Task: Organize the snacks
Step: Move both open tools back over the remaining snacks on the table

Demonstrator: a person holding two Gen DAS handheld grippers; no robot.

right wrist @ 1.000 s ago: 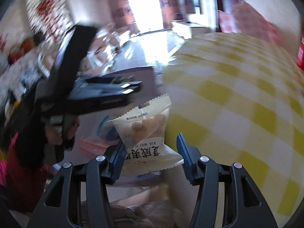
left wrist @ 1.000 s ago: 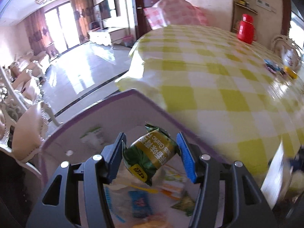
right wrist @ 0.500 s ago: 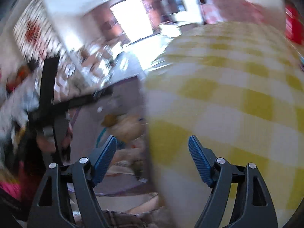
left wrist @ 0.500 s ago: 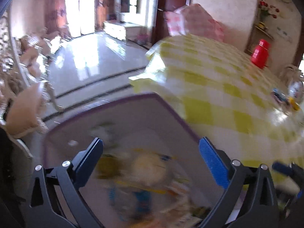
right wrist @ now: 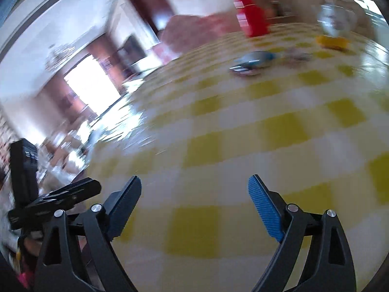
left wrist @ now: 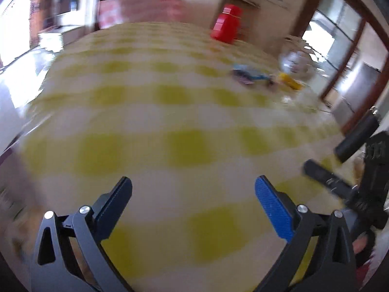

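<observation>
A few blurred snack packets [left wrist: 252, 76] lie on the checked tablecloth [left wrist: 170, 112] at one o'clock, their count unclear; one red flask [left wrist: 226, 26] stands beyond. The left gripper [left wrist: 193, 197] gapes empty, and the right gripper [right wrist: 194, 194] is opening, nothing between.

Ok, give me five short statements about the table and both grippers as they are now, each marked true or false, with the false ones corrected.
1. The left gripper holds a green snack packet. False: nothing is between its wide-open jaws.
2. The tablecloth is yellow and white check. True.
3. A red container stands at the far side of the table. True.
4. The right gripper is clamped on a white packet. False: its jaws are opening, with nothing between them.
5. The remaining snack packets lie directly under the right gripper. False: they lie far across the table, near the red container.
</observation>
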